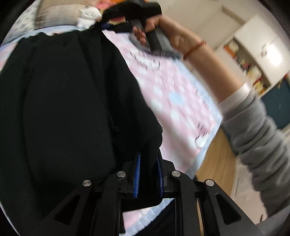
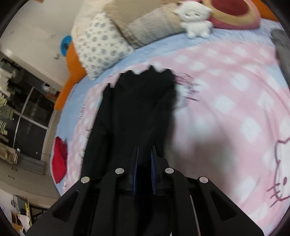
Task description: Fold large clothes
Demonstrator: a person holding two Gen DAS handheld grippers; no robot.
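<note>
A large black garment (image 1: 68, 101) lies across a pink checked bedspread (image 1: 174, 94). My left gripper (image 1: 149, 163) is shut on a bunched edge of this garment, with black cloth pinched between its blue pads (image 1: 137, 174). In the right wrist view the same black garment (image 2: 137, 109) stretches away over the bedspread (image 2: 226, 109), and my right gripper (image 2: 144, 158) is shut on its near edge. The other handheld gripper (image 1: 137, 10) shows at the top of the left wrist view, held by a hand (image 1: 163, 32) with a red bracelet.
Pillows (image 2: 101, 45), a beige cushion (image 2: 154, 27), a white plush toy (image 2: 195, 16) and a round red cushion (image 2: 233, 12) lie at the head of the bed. A red item (image 2: 59, 159) sits at the bed's left edge. Wooden floor (image 1: 215, 158) and white shelves (image 1: 253, 54) lie beyond the bed.
</note>
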